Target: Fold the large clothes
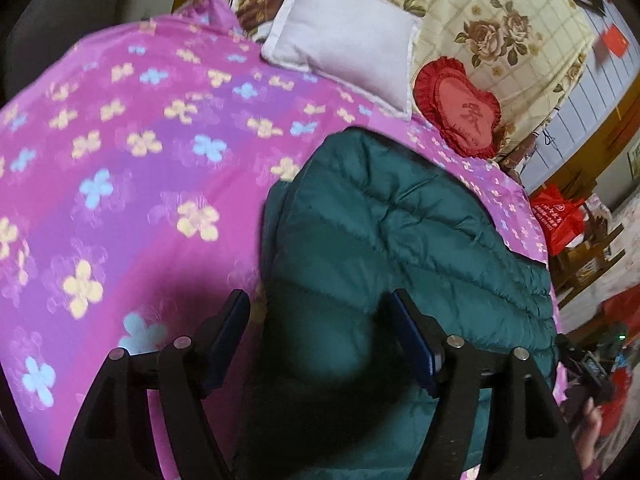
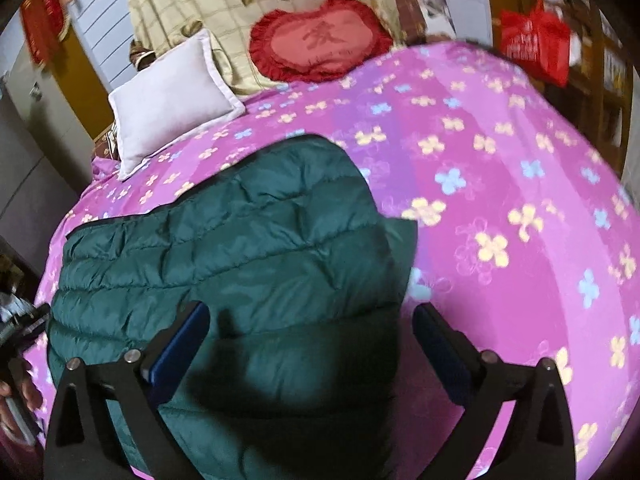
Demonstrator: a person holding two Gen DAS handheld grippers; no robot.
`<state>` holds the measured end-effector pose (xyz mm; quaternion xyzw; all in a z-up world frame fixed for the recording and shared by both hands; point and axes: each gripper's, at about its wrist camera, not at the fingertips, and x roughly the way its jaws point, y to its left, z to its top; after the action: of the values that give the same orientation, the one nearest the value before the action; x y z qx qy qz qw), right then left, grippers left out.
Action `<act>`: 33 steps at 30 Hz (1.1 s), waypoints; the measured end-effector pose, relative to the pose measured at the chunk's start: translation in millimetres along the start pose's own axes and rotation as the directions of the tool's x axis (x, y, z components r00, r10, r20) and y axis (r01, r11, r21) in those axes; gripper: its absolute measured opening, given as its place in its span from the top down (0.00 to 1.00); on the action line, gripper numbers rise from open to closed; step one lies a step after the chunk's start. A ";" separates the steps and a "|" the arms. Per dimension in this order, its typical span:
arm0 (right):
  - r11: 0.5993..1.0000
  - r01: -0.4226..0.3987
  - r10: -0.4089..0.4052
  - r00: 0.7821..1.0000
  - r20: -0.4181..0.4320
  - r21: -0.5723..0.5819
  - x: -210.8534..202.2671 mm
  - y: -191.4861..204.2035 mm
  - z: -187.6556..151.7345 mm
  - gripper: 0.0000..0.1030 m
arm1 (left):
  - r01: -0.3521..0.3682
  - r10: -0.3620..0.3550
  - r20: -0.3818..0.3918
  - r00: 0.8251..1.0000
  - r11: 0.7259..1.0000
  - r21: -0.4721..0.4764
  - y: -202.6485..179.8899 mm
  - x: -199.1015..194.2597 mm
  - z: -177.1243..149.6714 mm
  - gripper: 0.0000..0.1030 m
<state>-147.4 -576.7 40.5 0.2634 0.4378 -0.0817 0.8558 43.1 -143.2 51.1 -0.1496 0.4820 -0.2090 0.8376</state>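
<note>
- A dark green quilted down jacket (image 1: 400,248) lies on the pink flowered bedspread (image 1: 132,168), near the near edge of the bed. It appears folded into a compact block, with rounded puffy edges toward the pillows.
- In the right wrist view the same jacket (image 2: 248,248) sits left of centre on the bedspread (image 2: 500,200), with open flowered cloth to its right.
- Left gripper (image 1: 320,340): jaws spread wide, nothing pinched. It hangs above the jacket's near left edge. One blue-padded finger (image 1: 230,336) shows over the pink cloth, the other over the green fabric. Contact with the jacket cannot be confirmed.
- Right gripper (image 2: 310,350): jaws spread wide, nothing held. The left finger (image 2: 180,348) shows over the jacket; the right finger shows over the bedspread just beside the jacket's right edge. A dark shadow falls on the jacket between the fingers.
- White pillow (image 1: 340,40) rests at the head of the bed, well apart from the jacket.
- Red heart-shaped cushion (image 1: 460,108) with ruffled rim lies beside the white pillow, against a cream rose-printed quilt (image 1: 500,32).
- A red shopping bag (image 1: 556,216) sits off the bed on wooden furniture.
- Both views are slightly motion-blurred; fine detail on the jacket is not readable.
</note>
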 end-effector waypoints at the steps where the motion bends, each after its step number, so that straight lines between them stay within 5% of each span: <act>1: 1.000 0.000 0.000 1.000 -0.004 0.007 3.9 -2.7 -0.3 0.00 | 0.017 -0.017 -0.009 1.000 1.000 -0.014 3.5 2.8 -0.6 0.38; 12: 0.996 -0.087 0.088 0.995 -0.054 0.019 42.4 -21.7 11.9 0.00 | 0.154 -0.167 -0.094 0.982 0.980 -0.126 22.5 38.6 -10.6 0.15; 18: 0.980 -0.186 0.193 0.976 -0.101 0.076 65.3 -34.8 15.1 0.00 | 0.154 -0.159 -0.067 0.985 0.985 -0.073 13.6 41.6 -12.7 0.11; 22: 0.983 -0.179 0.182 0.976 -0.121 0.032 73.1 -27.1 14.9 0.00 | 0.155 -0.157 -0.073 0.985 0.987 -0.034 5.0 45.0 -13.0 0.12; 25: 0.975 -0.222 0.224 0.965 -0.139 0.026 74.8 -19.1 12.0 0.03 | 0.184 -0.184 -0.086 0.979 0.983 -0.009 -1.2 45.4 -15.1 0.31; 33: 0.959 -0.283 0.283 0.957 -0.055 0.014 29.5 -3.7 2.1 0.58 | 0.175 -0.175 -0.006 0.985 0.981 0.083 -21.4 9.8 -21.9 0.73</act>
<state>-129.5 -578.2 16.7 0.3282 0.4195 0.0477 0.8450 24.0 -167.7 42.8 -0.1566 0.4573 -0.3015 0.8219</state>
